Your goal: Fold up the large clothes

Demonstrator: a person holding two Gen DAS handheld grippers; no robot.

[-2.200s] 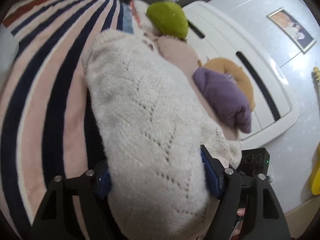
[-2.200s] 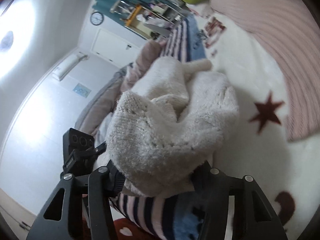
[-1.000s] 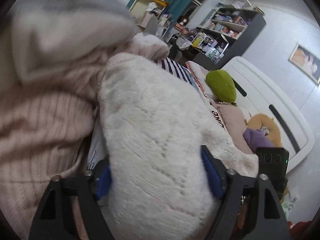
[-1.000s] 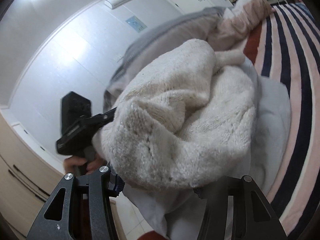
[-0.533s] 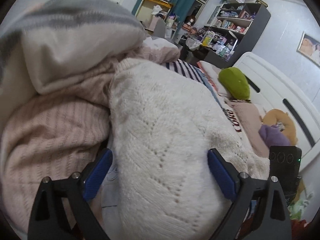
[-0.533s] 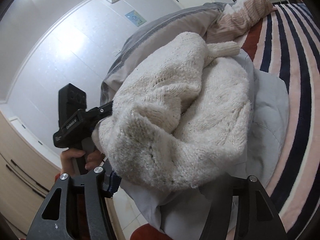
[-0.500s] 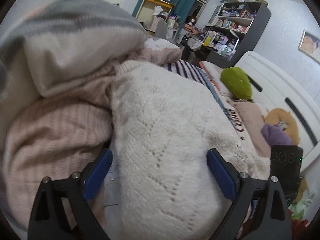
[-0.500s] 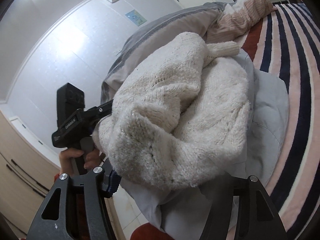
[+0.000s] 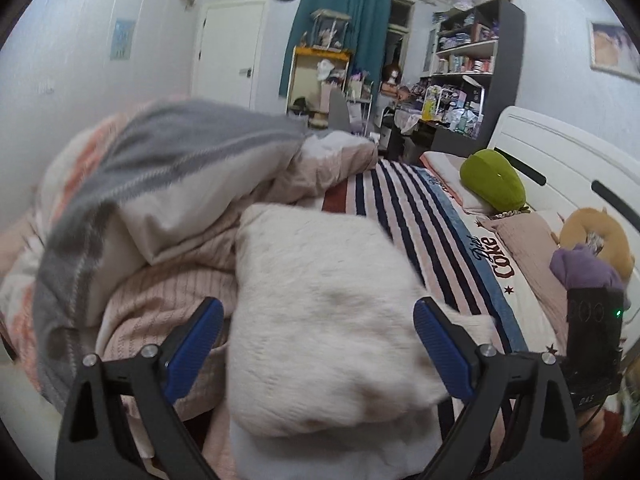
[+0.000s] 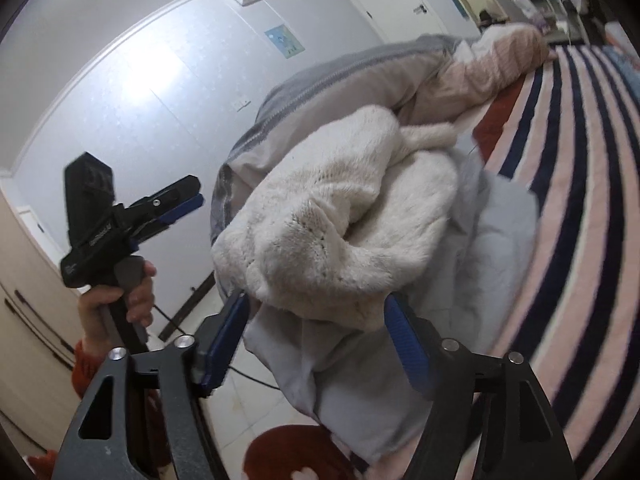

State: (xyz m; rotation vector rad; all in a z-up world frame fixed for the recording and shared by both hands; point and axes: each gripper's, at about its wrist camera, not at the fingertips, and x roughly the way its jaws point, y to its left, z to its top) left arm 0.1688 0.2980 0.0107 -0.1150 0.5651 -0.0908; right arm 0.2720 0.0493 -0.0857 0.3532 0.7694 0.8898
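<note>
A folded cream knit sweater lies on a pale grey-blue garment at the edge of the striped bed. My left gripper is open wide, and its blue pads stand clear of the sweater's sides. The right wrist view shows this left gripper in a hand, lifted off to the left of the sweater. My right gripper has its jaws opening. The sweater's near edge sits between its blue pads, which do not press on it.
A heap of pink ribbed knitwear and a grey-and-white quilt rises left of the sweater. The striped blanket runs toward a green cushion, a purple one and the white headboard. Below the bed edge is tiled floor.
Both grippers carried the sweater onto the pile and let go. The left one then drew back and up, so the room shows. The right jaws have widened around the sweater's edge.
</note>
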